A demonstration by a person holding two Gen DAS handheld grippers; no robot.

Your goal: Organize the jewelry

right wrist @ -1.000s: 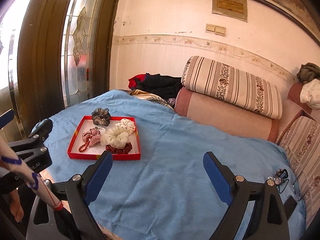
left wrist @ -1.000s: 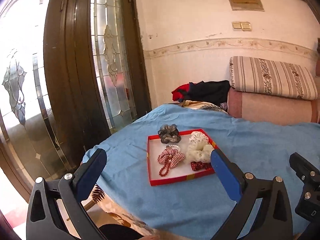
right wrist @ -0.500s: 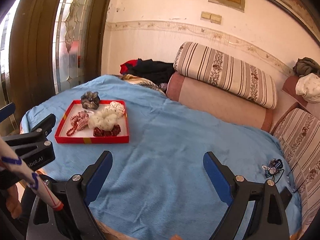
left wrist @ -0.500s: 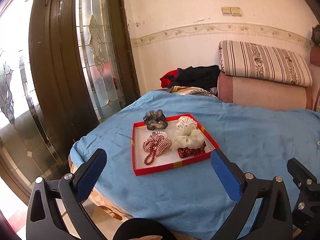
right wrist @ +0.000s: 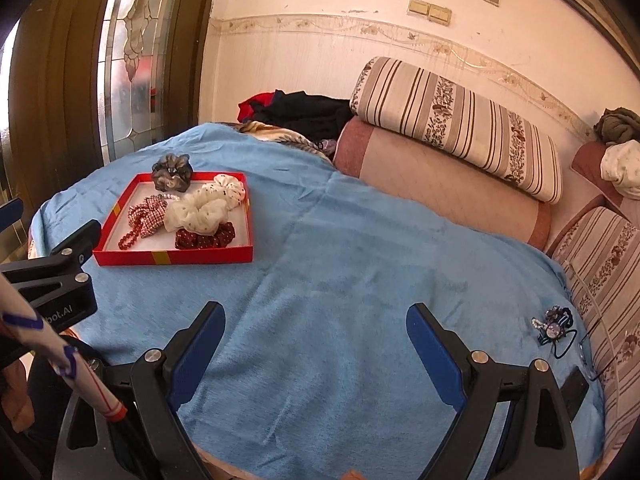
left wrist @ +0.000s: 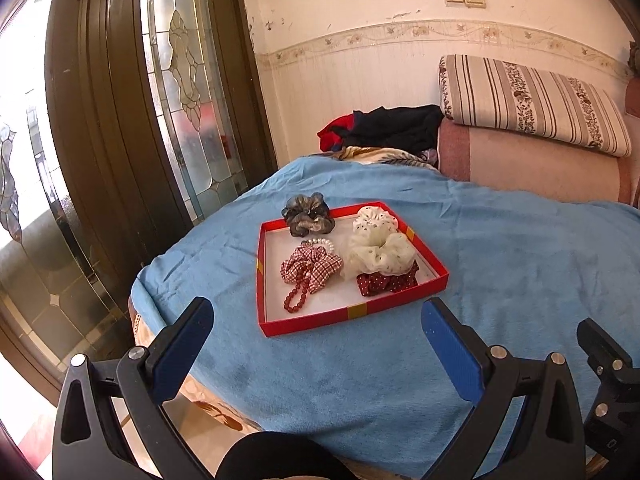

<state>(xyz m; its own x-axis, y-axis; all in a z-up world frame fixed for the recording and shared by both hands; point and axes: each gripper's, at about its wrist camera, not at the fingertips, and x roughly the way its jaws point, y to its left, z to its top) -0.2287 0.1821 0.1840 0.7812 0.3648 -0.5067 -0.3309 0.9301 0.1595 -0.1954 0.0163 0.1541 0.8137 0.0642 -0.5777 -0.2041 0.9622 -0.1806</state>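
Note:
A red tray [left wrist: 348, 314] [right wrist: 172, 258] lies on the blue blanket [left wrist: 520, 280]. In it are a grey scrunchie [left wrist: 307, 214] on the far rim, a red checked scrunchie [left wrist: 312, 268], a red bead bracelet [left wrist: 296, 300], a pearl bracelet [left wrist: 320, 242], cream scrunchies [left wrist: 380, 252] and a dark red dotted scrunchie [left wrist: 386, 282]. My left gripper [left wrist: 316, 340] is open, just short of the tray. My right gripper [right wrist: 316, 344] is open over bare blanket, right of the tray. A small dark jewelry cluster [right wrist: 554, 326] lies at the blanket's right edge.
A dark wooden door with leaded glass [left wrist: 120, 120] stands at the left. Rolled striped and pink cushions [right wrist: 452, 152] lie behind the blanket, with dark and red clothes [left wrist: 384, 128] beside them. Another striped cushion [right wrist: 608, 264] flanks the right edge. The blanket's near edge drops off below the grippers.
Both grippers have moved forward and tilted down; the tray appears closer and lower in both views. Both stay open and hold nothing.

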